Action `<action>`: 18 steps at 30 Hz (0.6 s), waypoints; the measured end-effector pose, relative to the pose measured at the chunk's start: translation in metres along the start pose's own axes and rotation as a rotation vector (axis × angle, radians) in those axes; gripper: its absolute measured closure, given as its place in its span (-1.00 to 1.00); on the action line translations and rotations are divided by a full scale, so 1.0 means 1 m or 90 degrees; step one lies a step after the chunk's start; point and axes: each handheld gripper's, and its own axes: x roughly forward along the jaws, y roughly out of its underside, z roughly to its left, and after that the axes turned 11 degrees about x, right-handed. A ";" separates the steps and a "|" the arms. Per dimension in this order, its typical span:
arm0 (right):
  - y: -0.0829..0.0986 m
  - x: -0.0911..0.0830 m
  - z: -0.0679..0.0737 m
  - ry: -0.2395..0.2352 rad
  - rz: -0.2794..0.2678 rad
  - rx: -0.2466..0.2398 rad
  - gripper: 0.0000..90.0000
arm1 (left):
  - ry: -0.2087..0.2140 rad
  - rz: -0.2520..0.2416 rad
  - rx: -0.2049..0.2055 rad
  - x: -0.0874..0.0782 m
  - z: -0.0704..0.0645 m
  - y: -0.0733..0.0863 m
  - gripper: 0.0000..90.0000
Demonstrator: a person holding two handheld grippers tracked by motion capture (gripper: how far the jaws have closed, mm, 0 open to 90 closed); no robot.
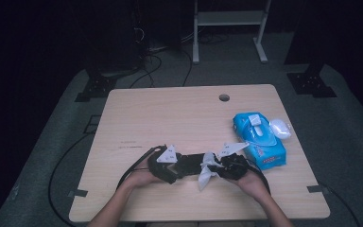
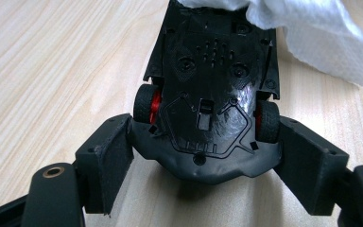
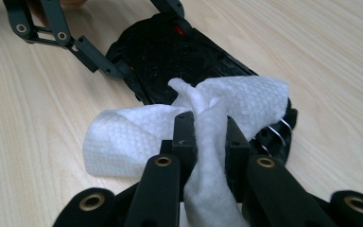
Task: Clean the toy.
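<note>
pressing a wipe (image 3: 208, 123) onto the upturned toy car (image 2: 208, 94) (left gripper (image 2: 203, 156) clamps it), right gripper (image 3: 210, 137) fingers pinching the wipe.

Light wood tabletop (image 1: 170, 118) with a round cable hole (image 1: 224, 98) near its far edge. Blue wet-wipe pack (image 1: 260, 140) lies flat at the right side, a white lid (image 1: 280, 128) touching its far right corner. White metal stand (image 1: 229, 28) on the floor beyond, black cables (image 1: 146, 61) to its left.

Dim, dark-edged high view; close views bright, sharp, with soft shadows.
</note>
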 end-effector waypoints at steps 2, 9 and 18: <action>0.000 0.001 0.001 -0.001 0.000 -0.001 0.77 | 0.000 0.001 0.000 0.000 0.000 0.000 -0.46; 0.002 -0.001 0.000 -0.006 -0.003 0.006 0.77 | 0.015 -0.003 -0.014 -0.001 0.001 -0.001 -0.47; 0.008 -0.001 0.001 -0.004 -0.022 0.007 0.77 | 0.042 -0.009 -0.079 0.000 0.006 0.004 -0.55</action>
